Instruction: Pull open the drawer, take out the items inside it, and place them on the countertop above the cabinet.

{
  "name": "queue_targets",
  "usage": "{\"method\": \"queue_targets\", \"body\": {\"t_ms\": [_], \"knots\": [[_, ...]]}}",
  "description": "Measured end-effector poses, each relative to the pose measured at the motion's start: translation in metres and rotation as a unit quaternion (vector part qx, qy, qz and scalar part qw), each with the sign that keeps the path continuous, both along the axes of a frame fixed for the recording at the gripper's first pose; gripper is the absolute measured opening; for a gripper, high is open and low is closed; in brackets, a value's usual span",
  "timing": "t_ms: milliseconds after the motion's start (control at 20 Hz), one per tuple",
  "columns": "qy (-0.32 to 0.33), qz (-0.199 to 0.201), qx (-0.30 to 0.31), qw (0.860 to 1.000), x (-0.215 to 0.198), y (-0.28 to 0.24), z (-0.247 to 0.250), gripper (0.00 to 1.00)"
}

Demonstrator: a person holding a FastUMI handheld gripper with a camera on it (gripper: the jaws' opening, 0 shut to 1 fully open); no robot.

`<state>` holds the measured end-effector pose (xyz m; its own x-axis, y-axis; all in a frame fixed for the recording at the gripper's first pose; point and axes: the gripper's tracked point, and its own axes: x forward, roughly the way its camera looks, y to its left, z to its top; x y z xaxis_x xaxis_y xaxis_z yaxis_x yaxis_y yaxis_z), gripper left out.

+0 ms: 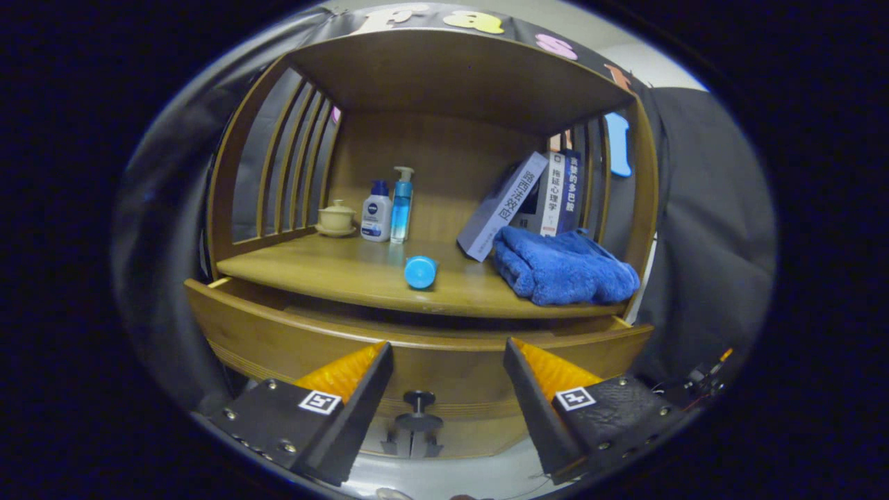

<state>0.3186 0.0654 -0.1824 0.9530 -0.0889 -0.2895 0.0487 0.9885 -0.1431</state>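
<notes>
Wooden drawer pulled partly open; blue-capped item lies on countertop.

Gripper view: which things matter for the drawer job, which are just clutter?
Job:
- drawer, partly pulled out
- drawer knob, between the fingers
- countertop
- hand-held gripper, open

Clutter:
- blue towel
- books
- two pump bottles
- lidded cup
- blue cap

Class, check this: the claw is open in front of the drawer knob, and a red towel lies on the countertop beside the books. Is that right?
One error: the towel is blue, not red, as the gripper view shows. The claw is open before the drawer knob, and the towel lies on the countertop beside the books.
</notes>
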Motion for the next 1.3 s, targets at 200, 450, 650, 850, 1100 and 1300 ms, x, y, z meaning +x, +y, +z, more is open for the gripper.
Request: {"method": "queue_targets", "body": {"t_ms": [200,450,650,850,1100,1300], "knots": [[-0.002,-0.006,-0.005,1.000,0.017,0.000,-0.002,0.97],[-0.001,-0.015,0.009,1.000,0.032,0.002,-0.005,0.97],[-0.009,-0.016,0.010,1.000,0.034,0.002,-0.005,0.97],[-0.024,-0.006,0.000,1.000,0.036,0.002,-0.005,0.96],[-0.050,0.017,-0.027,0.998,0.037,0.002,-0.001,0.96],[-0.041,0.059,-0.011,0.997,0.033,0.022,-0.006,0.97]]}}
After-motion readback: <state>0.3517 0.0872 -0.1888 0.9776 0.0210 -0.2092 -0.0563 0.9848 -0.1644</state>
